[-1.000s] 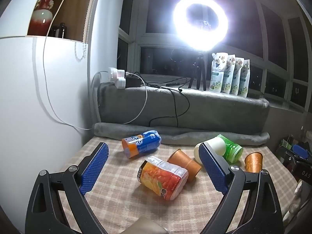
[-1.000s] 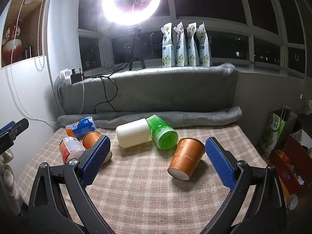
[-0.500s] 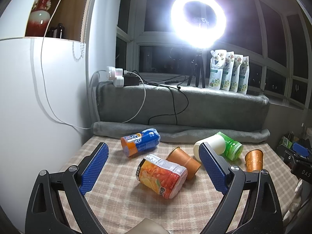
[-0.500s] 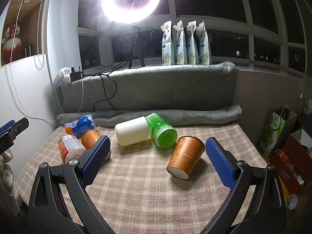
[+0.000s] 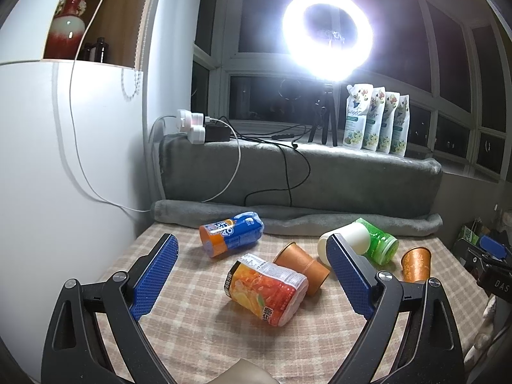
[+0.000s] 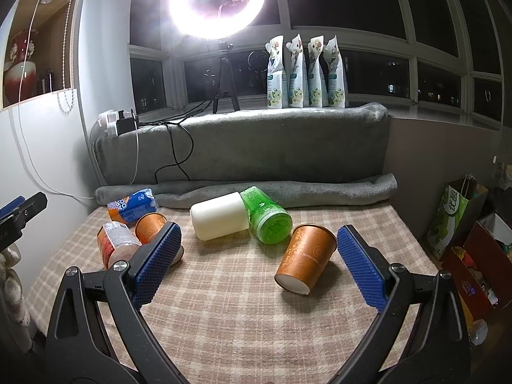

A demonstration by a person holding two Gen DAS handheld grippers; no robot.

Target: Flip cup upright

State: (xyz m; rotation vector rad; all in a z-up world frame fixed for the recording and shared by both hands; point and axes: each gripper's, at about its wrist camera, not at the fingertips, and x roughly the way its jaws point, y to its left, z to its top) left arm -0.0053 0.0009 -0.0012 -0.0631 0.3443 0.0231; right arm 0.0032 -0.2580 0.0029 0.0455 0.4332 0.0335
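Several cups lie on their sides on the checked cloth. A copper paper cup (image 6: 308,254) lies tilted, its base toward me, just left of my right gripper's right finger; it also shows in the left wrist view (image 5: 415,264). A second copper cup (image 5: 302,264) (image 6: 150,230) lies mid-table beside an orange-labelled cup (image 5: 265,288) (image 6: 115,248). A white cup (image 6: 220,219) (image 5: 347,243) and a green cup (image 6: 267,224) (image 5: 379,246) lie together. A blue-orange cup (image 5: 232,236) (image 6: 132,208) lies at the back left. My left gripper (image 5: 251,272) and right gripper (image 6: 257,257) are open and empty.
A rolled grey blanket (image 6: 249,190) lines the table's back edge below a grey-covered ledge with cables, a ring light (image 6: 217,0) and several pouches (image 6: 305,73). A white wall (image 5: 64,176) bounds the left. Bags and boxes (image 6: 460,217) stand off the right edge.
Both grippers have edged slightly closer to the table, so the cups sit a little higher in view. Nothing on the table has moved and both grippers stay open.
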